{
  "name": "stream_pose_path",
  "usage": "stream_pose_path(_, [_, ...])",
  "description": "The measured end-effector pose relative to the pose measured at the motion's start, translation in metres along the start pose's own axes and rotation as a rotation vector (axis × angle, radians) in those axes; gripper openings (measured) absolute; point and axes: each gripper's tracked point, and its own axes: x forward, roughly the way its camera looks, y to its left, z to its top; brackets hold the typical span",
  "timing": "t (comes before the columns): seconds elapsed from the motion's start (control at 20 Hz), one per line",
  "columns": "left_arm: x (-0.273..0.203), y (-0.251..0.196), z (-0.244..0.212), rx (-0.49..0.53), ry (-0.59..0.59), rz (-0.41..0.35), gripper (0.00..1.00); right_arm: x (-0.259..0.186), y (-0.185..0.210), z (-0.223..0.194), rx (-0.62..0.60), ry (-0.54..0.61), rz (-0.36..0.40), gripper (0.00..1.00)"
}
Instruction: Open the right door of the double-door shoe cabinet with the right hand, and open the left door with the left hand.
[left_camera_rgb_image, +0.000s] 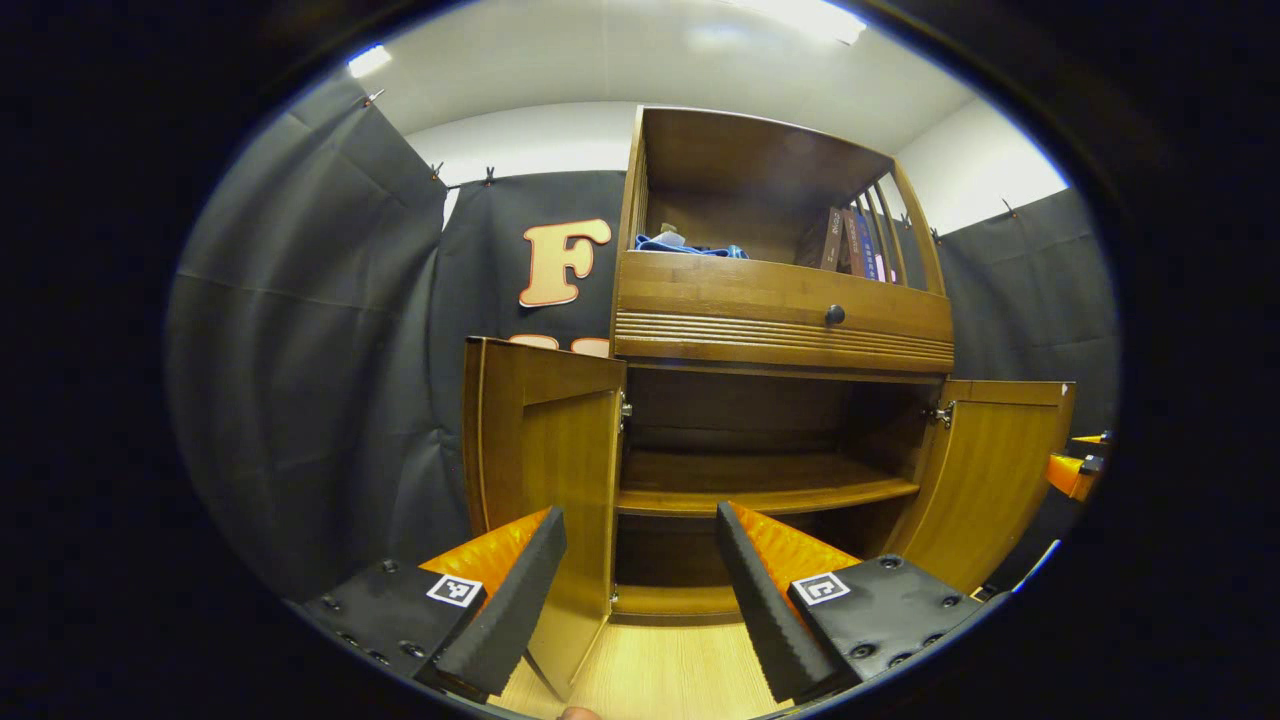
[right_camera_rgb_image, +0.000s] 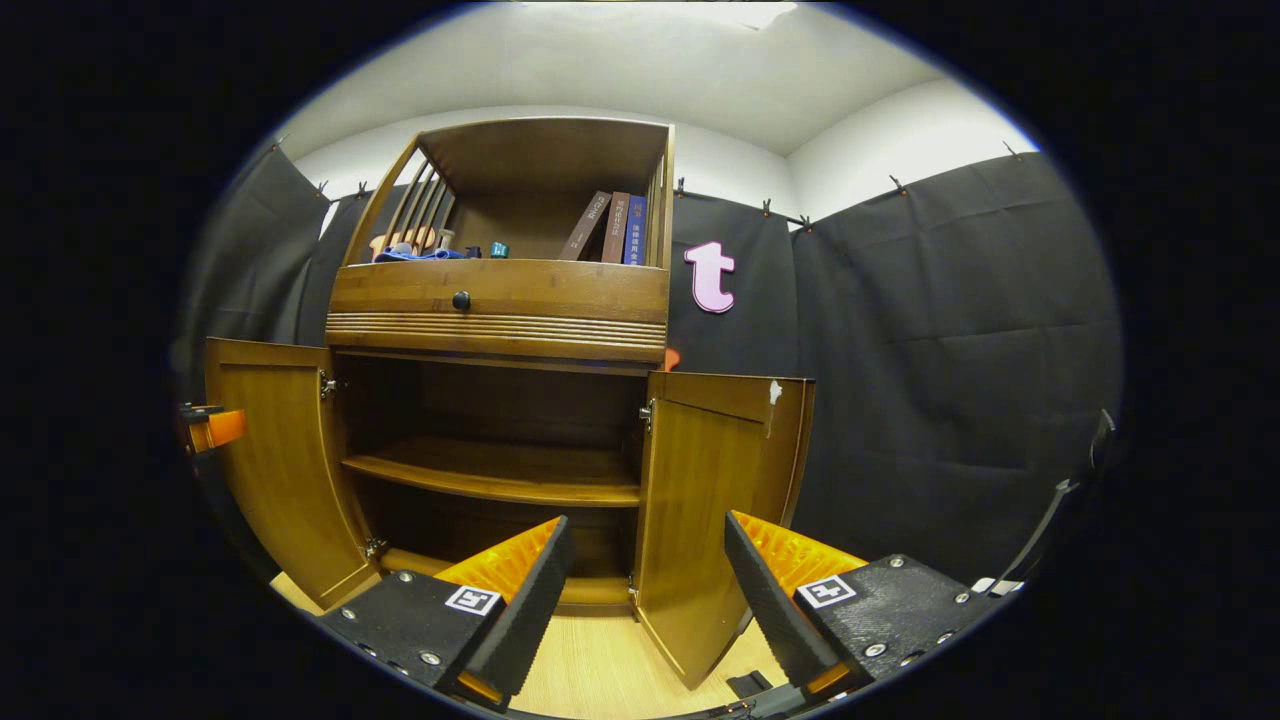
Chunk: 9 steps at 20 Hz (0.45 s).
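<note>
Left gripper view: two doors, left door (left_camera_rgb_image: 545, 470) and right door (left_camera_rgb_image: 985, 470), stand open; both grippers' fingers spread.

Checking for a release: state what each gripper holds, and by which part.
Nothing is held. The left gripper is open in front of the swung-out left door; the right gripper is open in front of the right door. Neither touches a door.

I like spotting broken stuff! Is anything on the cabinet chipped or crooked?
Yes. The right door has a small pale chip at its top outer corner, where the brown finish seems to have flaked off. The books lean too, though that looks ordinary. Both doors hang straight.
</note>
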Motion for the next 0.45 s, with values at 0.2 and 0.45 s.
stream_pose_path(0.2, [-0.0009, 0.0041, 0.0032, 0.007, -0.008, 0.003, 0.94, 0.0002, 0.0031, 0.0023, 0.0, -0.003, -0.003, 0.92])
stream_pose_path(0.45, [0.0001, 0.006, 0.0085, 0.018, -0.023, 0.004, 0.94, -0.0019, 0.0058, 0.0024, 0.002, -0.005, -0.005, 0.92])
